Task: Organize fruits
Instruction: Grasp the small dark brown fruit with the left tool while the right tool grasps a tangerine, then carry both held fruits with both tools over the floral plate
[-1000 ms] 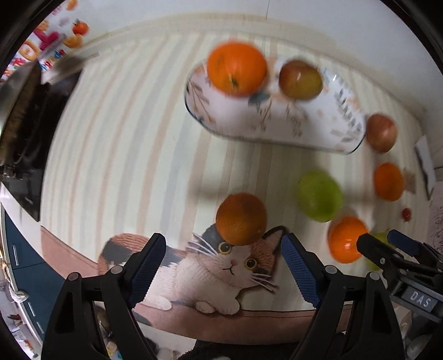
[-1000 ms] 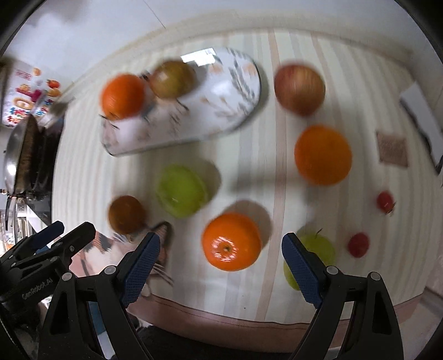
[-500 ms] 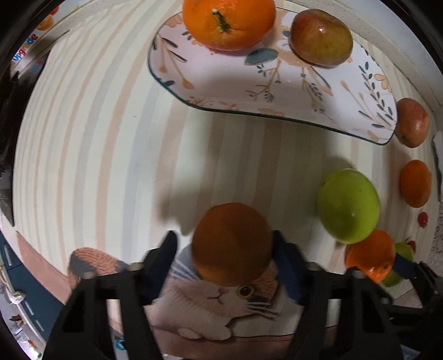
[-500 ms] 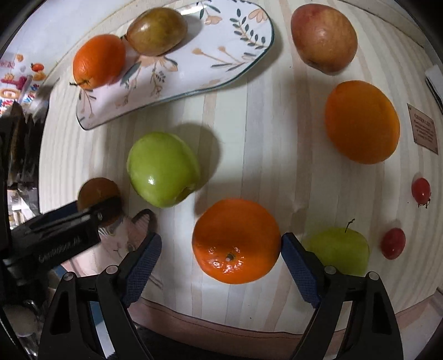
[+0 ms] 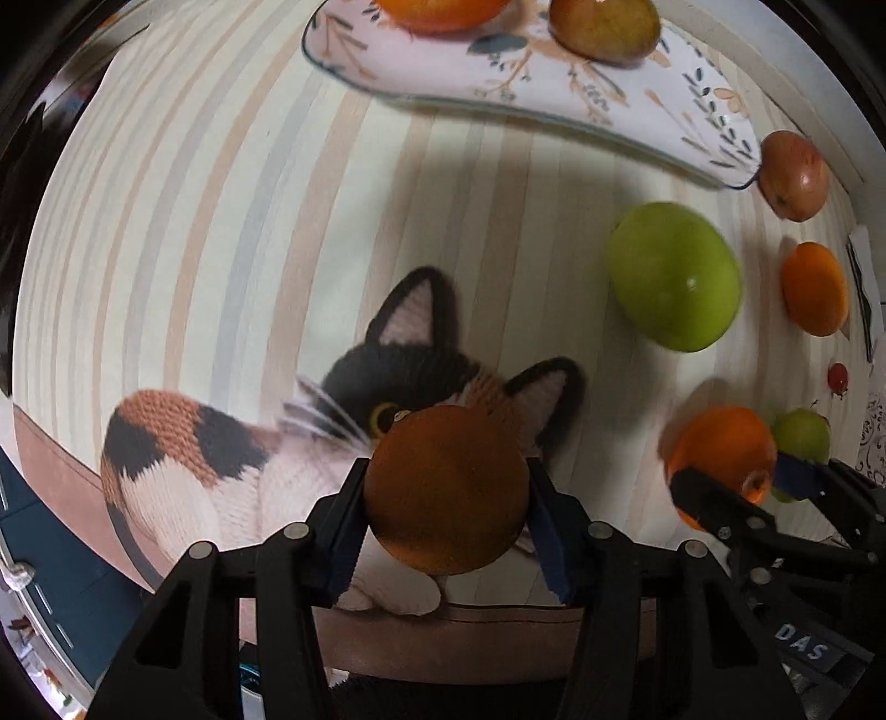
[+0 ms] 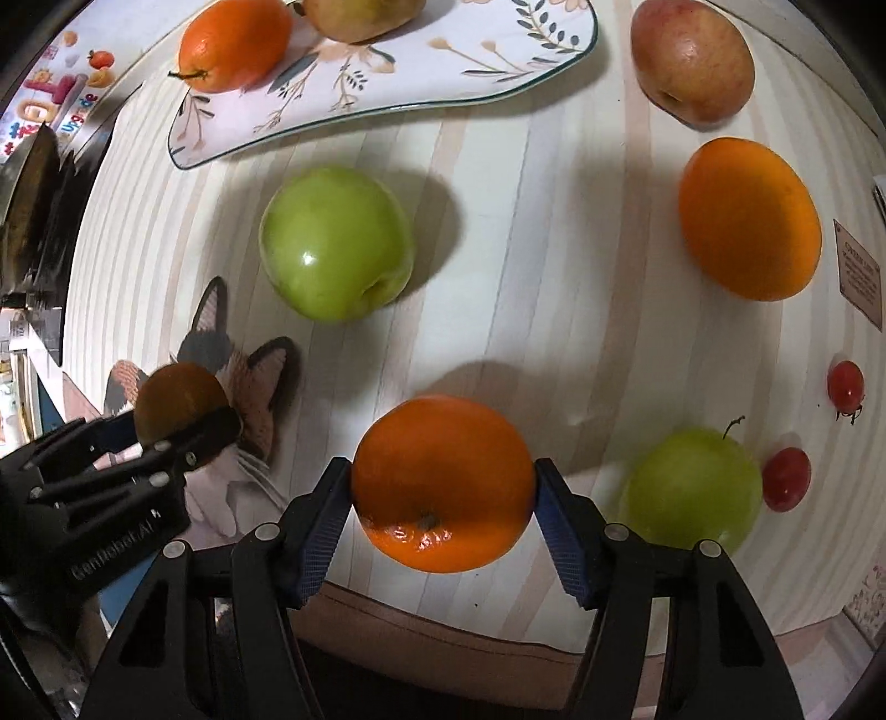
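Note:
My left gripper [image 5: 447,526] is shut on a dark orange [image 5: 447,490], held over the cat picture on the mat; it also shows in the right wrist view [image 6: 180,399]. My right gripper [image 6: 443,515] is shut on a bright orange [image 6: 443,482] near the mat's front edge. A floral plate [image 6: 443,72] at the back holds an orange [image 6: 235,41] and a brownish apple [image 6: 360,16]. A big green apple [image 6: 338,243] lies in the middle of the mat.
On the striped mat [image 6: 554,277] lie a red apple [image 6: 692,66], another orange [image 6: 750,219], a small green apple [image 6: 692,493] and two cherry tomatoes [image 6: 786,479]. A dark stove with a pan [image 6: 33,188] stands at the left.
Both grippers have come down and forward and closed, the left on the dark orange and the right on the bright orange. The left one now holds its orange nearer the front edge.

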The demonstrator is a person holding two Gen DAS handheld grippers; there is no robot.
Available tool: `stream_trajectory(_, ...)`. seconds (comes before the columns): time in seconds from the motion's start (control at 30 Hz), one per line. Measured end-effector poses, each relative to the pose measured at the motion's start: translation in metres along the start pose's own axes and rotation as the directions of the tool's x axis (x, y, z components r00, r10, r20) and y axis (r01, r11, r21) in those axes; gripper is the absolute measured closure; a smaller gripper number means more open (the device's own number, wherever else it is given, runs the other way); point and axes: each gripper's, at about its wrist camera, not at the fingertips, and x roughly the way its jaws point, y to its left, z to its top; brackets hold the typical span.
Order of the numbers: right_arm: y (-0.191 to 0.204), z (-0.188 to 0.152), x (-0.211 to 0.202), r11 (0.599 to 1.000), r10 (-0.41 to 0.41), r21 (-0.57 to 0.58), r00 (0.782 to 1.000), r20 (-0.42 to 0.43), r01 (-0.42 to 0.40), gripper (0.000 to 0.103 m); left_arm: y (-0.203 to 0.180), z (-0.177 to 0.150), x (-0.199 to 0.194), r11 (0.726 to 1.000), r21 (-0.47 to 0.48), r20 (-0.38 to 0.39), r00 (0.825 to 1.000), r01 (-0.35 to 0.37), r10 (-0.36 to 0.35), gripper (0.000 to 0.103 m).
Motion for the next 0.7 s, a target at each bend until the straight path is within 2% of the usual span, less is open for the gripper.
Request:
stream_trajectory(0.2,0.001,-0.002,0.005,1.000,-0.003,-0.010,1.000,-0.007,0.003,0.036,0.000,0.000,-0.010,1.000,-0.019,0.032,0.999,0.005,-0.004,0.053)
stream_trajectory(0.33,0.003,0.003,-0.008,1.000,0.028,0.009,1.000,0.013,-0.028,0.036,0.011,0.012,-0.037,0.999,-0.016,0.081,0.996,0.029,-0.028,0.053)
stream_trajectory(0.53,0.000,0.035,-0.060,0.995,0.099,0.011,0.988,0.117,-0.101,0.036,0.010,0.042,-0.089,0.993,-0.020,0.161,0.980,0.120,-0.115,0.053)
stream_trajectory(0.6,0.003,0.051,-0.076,0.994,0.104,0.004,0.983,0.152,-0.106,0.036,0.014,0.062,-0.098,0.989,-0.033,0.172,0.975,0.147,-0.139,0.053)
stream_trajectory(0.7,0.013,0.083,-0.090,0.996,0.093,-0.011,0.975,0.204,-0.092,0.036,0.023,0.090,-0.100,0.987,-0.050,0.178,0.974,0.151,-0.140,0.053)
